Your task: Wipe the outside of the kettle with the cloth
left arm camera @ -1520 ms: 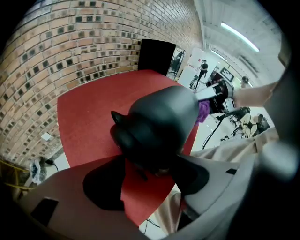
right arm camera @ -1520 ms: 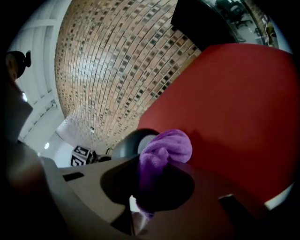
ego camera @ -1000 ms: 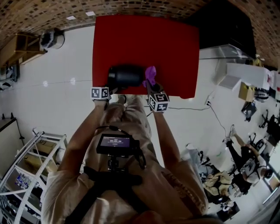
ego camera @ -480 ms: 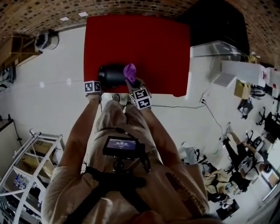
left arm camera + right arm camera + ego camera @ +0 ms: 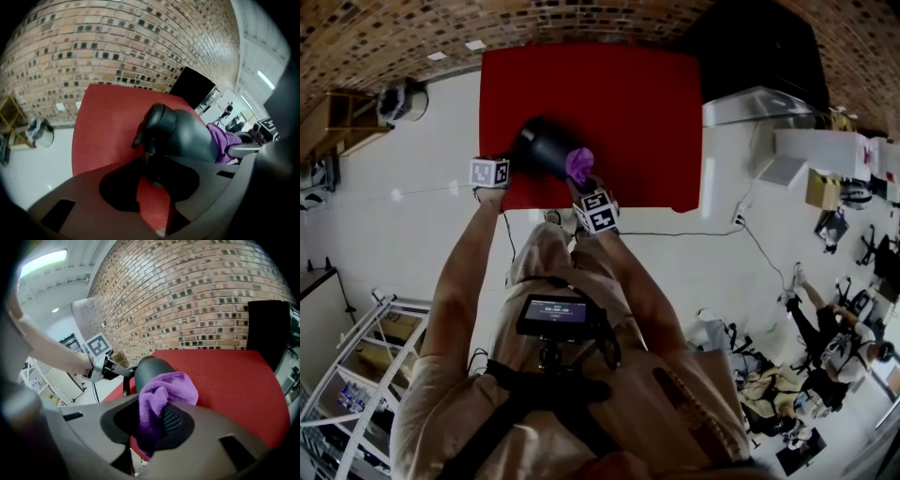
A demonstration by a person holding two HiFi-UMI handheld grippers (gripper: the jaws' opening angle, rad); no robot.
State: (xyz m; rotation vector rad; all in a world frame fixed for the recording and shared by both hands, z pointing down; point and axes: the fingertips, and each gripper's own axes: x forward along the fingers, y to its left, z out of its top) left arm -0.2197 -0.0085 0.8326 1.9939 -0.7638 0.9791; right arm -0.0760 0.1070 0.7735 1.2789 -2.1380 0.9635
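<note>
A black kettle (image 5: 546, 145) is tilted over the front left part of the red table (image 5: 619, 94). My left gripper (image 5: 514, 157) is at its left side, and its jaws are closing on the kettle's handle (image 5: 149, 150), which runs down between them. In the left gripper view the kettle's body (image 5: 187, 133) fills the middle. My right gripper (image 5: 581, 178) is shut on a purple cloth (image 5: 578, 162). In the right gripper view the cloth (image 5: 164, 387) bunches up out of the jaws against the kettle's (image 5: 149, 369) near side.
The kettle hangs close to the table's front edge (image 5: 609, 204). On the white floor are a bin (image 5: 398, 98), a wooden shelf (image 5: 337, 112) and a white wire rack (image 5: 347, 356) at the left. A black panel (image 5: 759, 47) stands behind the table. People sit at the far lower right.
My left gripper has shifted left and upward and closed on the handle. The kettle has tipped up and over to the left. The right gripper with the cloth stays against the kettle's side.
</note>
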